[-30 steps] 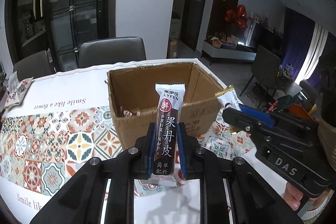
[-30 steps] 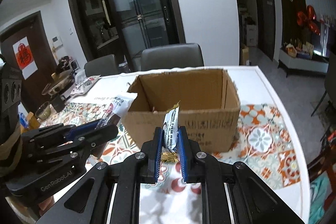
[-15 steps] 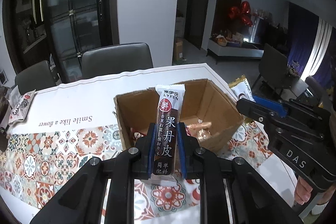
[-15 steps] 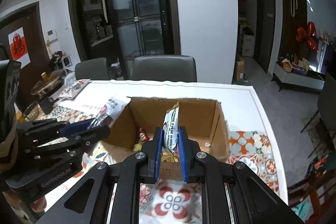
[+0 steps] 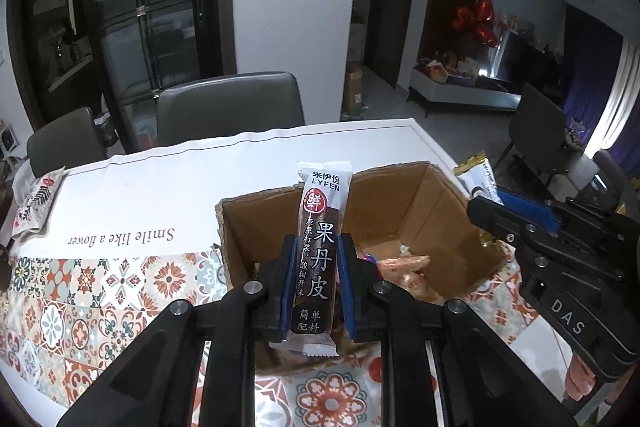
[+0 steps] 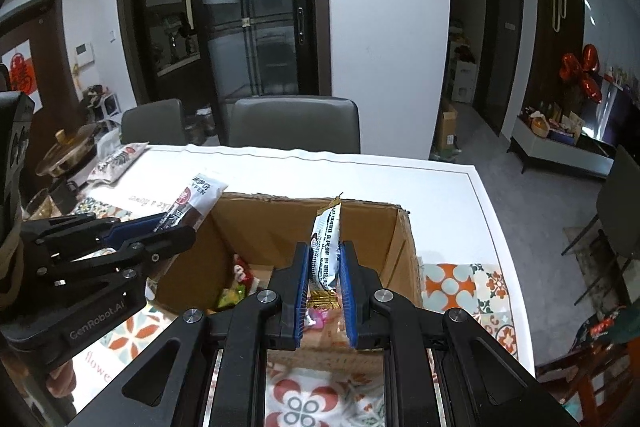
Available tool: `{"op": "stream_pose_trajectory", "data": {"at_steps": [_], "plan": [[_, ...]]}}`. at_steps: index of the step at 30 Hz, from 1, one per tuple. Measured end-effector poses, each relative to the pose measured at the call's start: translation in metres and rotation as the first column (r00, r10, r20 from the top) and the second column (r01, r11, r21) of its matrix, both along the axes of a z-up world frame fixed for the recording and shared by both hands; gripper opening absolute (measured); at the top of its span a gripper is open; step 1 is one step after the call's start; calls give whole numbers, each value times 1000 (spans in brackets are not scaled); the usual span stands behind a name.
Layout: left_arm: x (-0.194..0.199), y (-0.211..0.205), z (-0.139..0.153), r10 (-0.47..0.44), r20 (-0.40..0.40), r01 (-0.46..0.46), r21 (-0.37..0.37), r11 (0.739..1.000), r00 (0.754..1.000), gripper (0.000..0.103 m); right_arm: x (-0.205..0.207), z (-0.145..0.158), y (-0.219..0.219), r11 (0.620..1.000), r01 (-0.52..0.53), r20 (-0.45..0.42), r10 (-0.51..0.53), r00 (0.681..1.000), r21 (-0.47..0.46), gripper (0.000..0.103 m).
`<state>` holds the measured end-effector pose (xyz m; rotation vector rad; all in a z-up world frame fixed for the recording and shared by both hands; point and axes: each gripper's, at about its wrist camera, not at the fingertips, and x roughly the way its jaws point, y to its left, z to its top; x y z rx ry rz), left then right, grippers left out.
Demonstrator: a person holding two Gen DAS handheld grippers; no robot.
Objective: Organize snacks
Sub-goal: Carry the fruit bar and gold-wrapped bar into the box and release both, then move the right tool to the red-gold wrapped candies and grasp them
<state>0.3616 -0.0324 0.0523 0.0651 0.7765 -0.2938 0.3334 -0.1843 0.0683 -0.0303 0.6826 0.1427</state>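
Observation:
An open cardboard box (image 5: pixel 444 203) stands on the table and holds several snack packets (image 5: pixel 404 267); it also shows in the right wrist view (image 6: pixel 280 219). My left gripper (image 5: pixel 317 259) is shut on a dark brown LYFEN snack bar (image 5: pixel 320 251), held upright over the box's near edge. My right gripper (image 6: pixel 324 267) is shut on a white and gold snack packet (image 6: pixel 326 247), held edge-on over the box opening. Each gripper shows in the other's view: the right one (image 5: pixel 492 215) at the box's right, the left one (image 6: pixel 176 231) at its left.
A patterned tablecloth (image 5: pixel 100 287) covers the white table (image 6: pixel 360 175). A snack bag (image 5: pixel 38 199) lies at the far left edge. Grey chairs (image 5: pixel 228 107) stand behind the table. A pot (image 6: pixel 66 155) sits beyond the left end.
Both grippers have risen and moved forward over the box, so its inside and the snacks in it now show. Both still hold their packets.

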Motion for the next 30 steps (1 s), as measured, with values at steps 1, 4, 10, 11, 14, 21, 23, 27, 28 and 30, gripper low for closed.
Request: {"op": "stream_pose_trajectory", "data": {"at_steps": [1, 4, 10, 11, 14, 21, 23, 27, 28, 30], "plan": [[2, -1, -1, 8, 5, -9, 10, 1000, 1000, 25, 2, -1, 0, 1000, 3, -2, -3, 1000, -1, 17], [0, 0, 1, 39, 38, -40, 32, 999, 999, 44, 10, -6, -5, 1000, 19, -16, -19, 1000, 5, 30], [-25, 2, 3, 92, 79, -97, 65, 993, 993, 47, -3, -14, -8, 1000, 19, -4, -19, 1000, -11, 38], [-30, 2, 3, 92, 84, -98, 68, 993, 992, 50, -7, -15, -8, 1000, 17, -3, -17, 1000, -11, 39], [-47, 2, 2, 102, 93, -108, 64, 992, 990, 51, -23, -17, -6, 1000, -1, 8, 1, 1000, -11, 48], [-93, 5, -5, 104, 120, -110, 48, 993, 987, 61, -69, -22, -5, 1000, -19, 43, 19, 999, -5, 55], [-106, 4, -8, 97, 121, -103, 51, 993, 988, 63, -83, -24, -6, 1000, -24, 45, 24, 999, 0, 57], [-131, 4, -15, 114, 130, -122, 61, 991, 985, 70, -105, -30, -8, 999, -32, 43, 32, 999, 15, 57], [-136, 3, -17, 119, 130, -130, 73, 989, 984, 73, -108, -32, -10, 999, -32, 40, 31, 999, 17, 61], [-148, 1, -23, 124, 123, -136, 96, 986, 985, 81, -120, -39, -9, 999, -32, 33, 32, 999, 11, 64]]}}
